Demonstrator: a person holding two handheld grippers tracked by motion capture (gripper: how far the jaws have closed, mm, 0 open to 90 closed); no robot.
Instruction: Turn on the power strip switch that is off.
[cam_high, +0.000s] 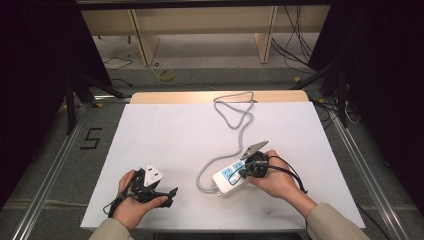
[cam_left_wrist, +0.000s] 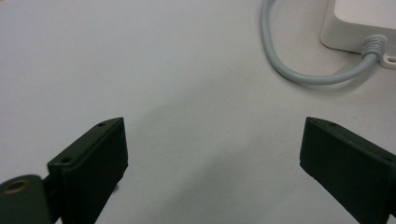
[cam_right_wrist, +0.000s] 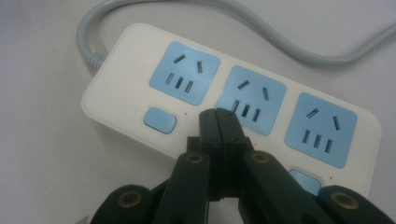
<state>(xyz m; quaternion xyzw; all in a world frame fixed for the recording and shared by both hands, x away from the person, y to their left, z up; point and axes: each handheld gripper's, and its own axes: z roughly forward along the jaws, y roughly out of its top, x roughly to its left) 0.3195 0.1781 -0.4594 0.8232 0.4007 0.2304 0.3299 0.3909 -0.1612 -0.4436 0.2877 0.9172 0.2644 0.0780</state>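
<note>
the right gripper (cam_right_wrist: 218, 113), jaws pressed together and empty, hovered over the power strip (cam_right_wrist: 140, 65) near its middle switch; press straight down. left gripper (cam_left_wrist: 212, 154), jaws apart, idled left of the strip.

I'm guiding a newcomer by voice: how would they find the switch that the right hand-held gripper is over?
Start at the white sheet on the table, then find the white power strip with three blue sockets near its right front. The shut right hand-held gripper points at the middle switch, hidden beneath its tips; visible blue switches flank it.
</note>
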